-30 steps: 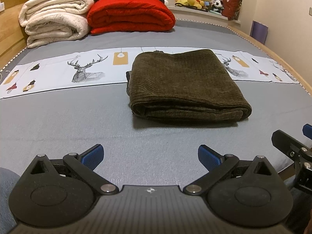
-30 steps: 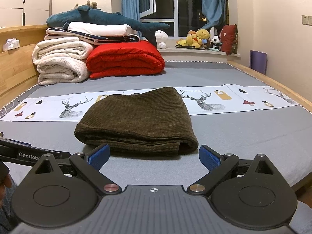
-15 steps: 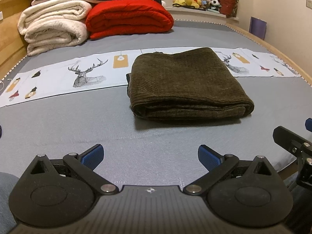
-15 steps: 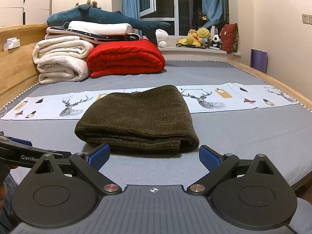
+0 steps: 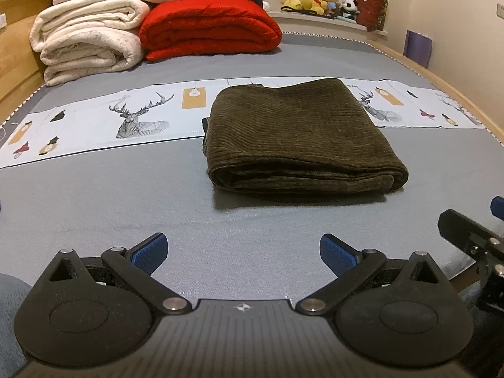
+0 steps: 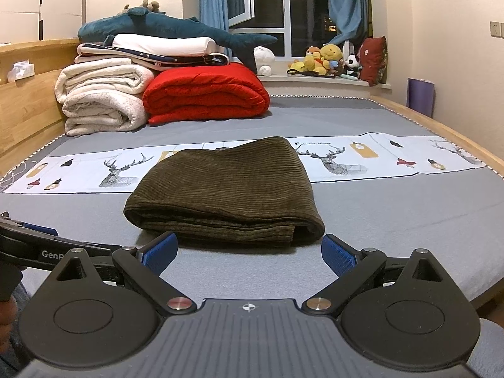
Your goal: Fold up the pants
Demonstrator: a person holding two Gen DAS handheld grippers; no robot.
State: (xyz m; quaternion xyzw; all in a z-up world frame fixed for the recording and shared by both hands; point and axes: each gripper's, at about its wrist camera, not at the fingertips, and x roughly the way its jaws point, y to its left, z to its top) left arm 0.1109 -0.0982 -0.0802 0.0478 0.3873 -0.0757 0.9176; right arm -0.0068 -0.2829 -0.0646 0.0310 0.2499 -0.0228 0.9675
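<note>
Closest to hand, the left gripper [image 5: 242,253] hangs low over the near edge of the bed [image 5: 94,195], its blue-padded fingers [image 5: 148,252] spread wide with nothing between them. The right gripper [image 6: 249,252] sits beside it at about the same height, likewise spread apart and empty, and its near finger shows at the right edge of the left wrist view. Neither touches the cloth.

Just past the right gripper lie the pants [image 6: 226,192], dark olive corduroy, folded into a thick, flat, roughly square bundle on the grey bed cover. The stacked layer edges face the grippers, and the rounded fold runs along the bundle's right side. The bundle's slightly longer side seems to run away from the grippers toward the head of the bed, though the fisheye makes that hard to judge. The corduroy ribs run crosswise, left to right. From the left gripper the pants [image 5: 296,135] sit ahead and a little to the right.

The far end of the bundle overlaps a white runner [image 6: 94,167] printed with deer, laid across the bed. Farther back are a folded cream blanket [image 6: 104,100] and a red quilt [image 6: 204,94], side by side, with a blue shark plush [image 6: 176,30] on top. Behind those, stuffed toys [image 6: 324,58] line the windowsill.
</note>
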